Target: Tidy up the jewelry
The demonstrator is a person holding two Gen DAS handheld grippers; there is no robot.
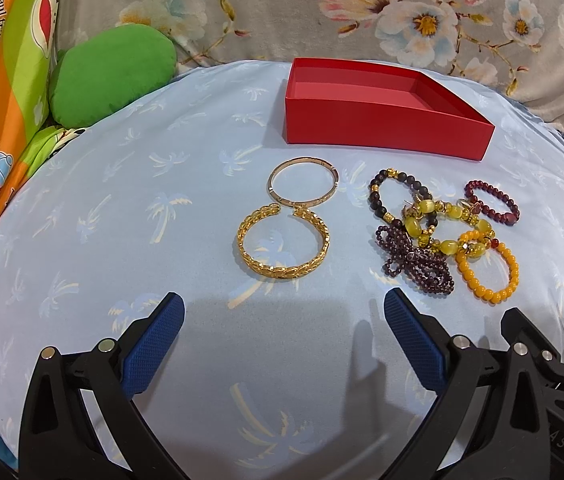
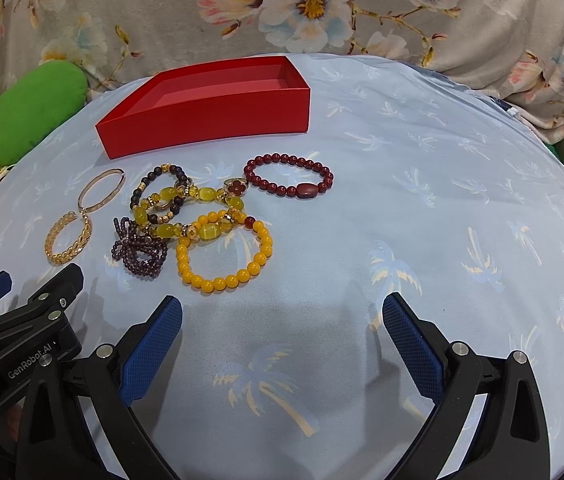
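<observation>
left gripper (image 1: 283, 312): I've got it wide open, nothing held
right gripper (image 2: 282, 314): same, spread open, nothing held
jewelry: gold leaf-pattern open bangle (image 1: 283, 242) at my left's 12, touching plain gold bangle (image 1: 304, 185); orange bead bracelet (image 2: 225, 251) at my right's 11
red cardboard box (image 1: 385, 128): farther back on the palm-print bedsheet (image 1: 122, 208)

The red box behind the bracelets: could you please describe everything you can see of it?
The red box is a shallow, open-topped rectangular tray with no lid in view, apparently matte cardboard, with a paler red floor and nothing visible inside. It sits upright on the light blue palm-print sheet, behind the jewelry, apart from every piece and from both grippers.
</observation>
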